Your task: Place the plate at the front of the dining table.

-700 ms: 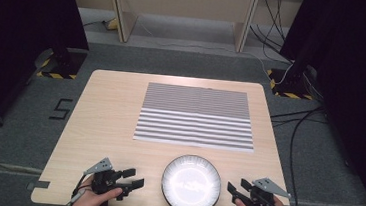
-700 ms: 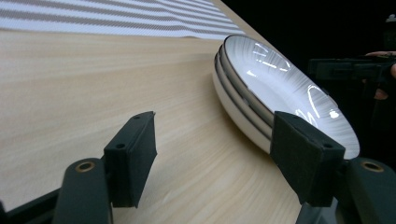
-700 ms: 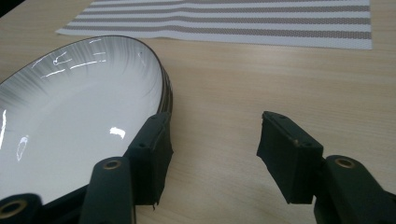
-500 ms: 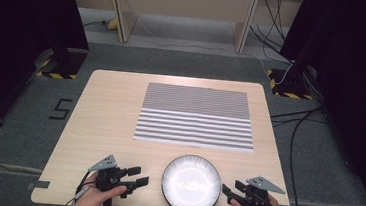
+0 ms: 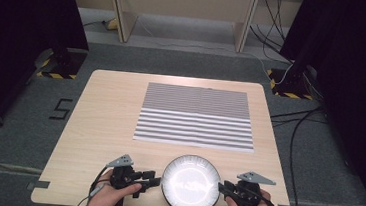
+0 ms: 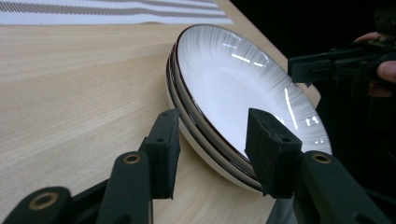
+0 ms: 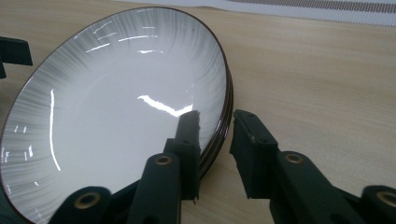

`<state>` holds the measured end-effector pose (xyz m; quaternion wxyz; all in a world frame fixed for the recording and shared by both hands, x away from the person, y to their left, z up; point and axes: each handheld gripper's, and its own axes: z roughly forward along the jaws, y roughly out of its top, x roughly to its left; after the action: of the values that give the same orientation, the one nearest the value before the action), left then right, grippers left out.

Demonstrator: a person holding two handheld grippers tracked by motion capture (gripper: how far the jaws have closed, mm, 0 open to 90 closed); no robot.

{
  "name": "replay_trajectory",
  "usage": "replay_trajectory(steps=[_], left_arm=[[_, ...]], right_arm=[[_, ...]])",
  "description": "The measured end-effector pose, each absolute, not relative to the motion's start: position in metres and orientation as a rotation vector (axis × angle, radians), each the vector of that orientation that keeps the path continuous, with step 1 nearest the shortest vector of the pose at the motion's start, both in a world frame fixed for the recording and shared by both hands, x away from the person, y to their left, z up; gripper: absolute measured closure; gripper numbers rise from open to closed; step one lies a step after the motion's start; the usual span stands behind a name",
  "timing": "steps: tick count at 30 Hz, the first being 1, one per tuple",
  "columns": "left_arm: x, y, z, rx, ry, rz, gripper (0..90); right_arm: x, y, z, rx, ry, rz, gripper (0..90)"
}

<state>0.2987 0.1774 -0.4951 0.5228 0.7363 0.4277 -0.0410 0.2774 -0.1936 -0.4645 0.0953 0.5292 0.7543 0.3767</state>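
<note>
High view shows a stack of round white ceramic plates with dark rims (image 5: 190, 183) sitting at the near edge of the pale wooden desk (image 5: 110, 106), with the left gripper (image 5: 150, 182) at its left side and the right gripper (image 5: 223, 189) at its right. A grey-and-white striped cloth mat (image 5: 196, 116) lies farther back, well apart from the stack.

Left gripper view has the spread fingers (image 6: 163, 149) straddling the rims of the stack (image 6: 233, 84), one below and one above, neither pressing yet. Right gripper view shows the right fingers (image 7: 189, 140) likewise parted around the stack's edge (image 7: 116, 93), one over the white face and one outside the rim; whether either pad touches the glaze I cannot tell.

The main risk, as I judge it, is that each gripper catches a different number of plates: at least two rims are stacked there, so a bite on the top plate alone at one side would tilt it and let it slide off. Glazed rims are slick, so a shallow pinch could slip. The stack also sits close to the desk's near edge, so an uneven push from either side could nudge it over.
</note>
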Motion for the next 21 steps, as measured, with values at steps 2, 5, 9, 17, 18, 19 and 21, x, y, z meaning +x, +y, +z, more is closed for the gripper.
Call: replay_trajectory(steps=[2, 5, 9, 17, 18, 19, 21], left_arm=[[0.299, 0.174, -0.497, 1.768, 1.04, -0.112, 55.2], [0.301, 0.17, -0.499, 1.779, 1.053, -0.122, 56.4], [0.304, 0.164, -0.499, 1.783, 1.075, -0.144, 56.9], [0.306, 0.158, -0.497, 1.795, 1.088, -0.169, 59.6], [0.306, 0.158, -0.497, 1.794, 1.091, -0.173, 59.8], [0.307, 0.158, -0.497, 1.797, 1.095, -0.175, 60.3], [0.307, 0.157, -0.497, 1.803, 1.097, -0.175, 60.8]], right_arm=[[0.278, -0.193, -0.467, 1.579, 2.241, 1.112, 76.7], [0.279, -0.191, -0.469, 1.61, 2.248, 1.124, 79.2], [0.28, -0.191, -0.469, 1.646, 2.233, 1.128, 80.5], [0.281, -0.189, -0.468, 1.679, 2.218, 1.118, 81.7], [0.281, -0.189, -0.469, 1.691, 2.211, 1.121, 81.7], [0.28, -0.189, -0.469, 1.687, 2.21, 1.121, 81.6], [0.28, -0.188, -0.469, 1.691, 2.199, 1.115, 81.6]])
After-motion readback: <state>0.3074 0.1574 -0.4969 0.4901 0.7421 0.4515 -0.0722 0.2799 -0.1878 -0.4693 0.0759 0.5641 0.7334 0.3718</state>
